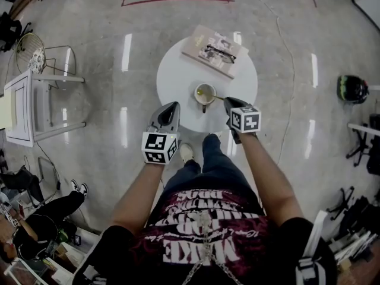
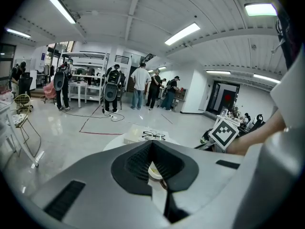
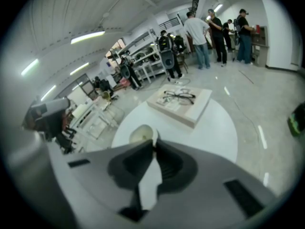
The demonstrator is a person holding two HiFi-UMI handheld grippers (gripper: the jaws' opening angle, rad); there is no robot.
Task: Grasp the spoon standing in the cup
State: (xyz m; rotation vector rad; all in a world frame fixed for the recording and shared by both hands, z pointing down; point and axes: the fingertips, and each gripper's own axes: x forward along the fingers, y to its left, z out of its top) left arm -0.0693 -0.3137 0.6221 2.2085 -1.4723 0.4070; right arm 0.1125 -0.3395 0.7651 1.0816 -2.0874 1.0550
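Observation:
A pale cup (image 1: 205, 92) stands near the front of the round white table (image 1: 178, 76). Its spoon (image 1: 217, 97) leans out to the right. My right gripper (image 1: 227, 103) meets the end of the spoon's handle, jaws closed on it. In the right gripper view the jaws (image 3: 153, 144) come together just in front of the cup (image 3: 140, 133), and they hide the handle itself. My left gripper (image 1: 176, 104) hangs at the table's front left edge, shut and empty, apart from the cup. Through its closed jaws (image 2: 152, 143) a sliver of the cup (image 2: 155, 171) shows.
A book (image 1: 214, 51) with a pair of glasses (image 1: 221, 53) on it lies at the table's far side, also seen as the book (image 3: 180, 104) behind the cup. A white frame (image 1: 24, 108) stands at the left, a helmet (image 1: 353, 89) on the floor at the right. Several people stand far off.

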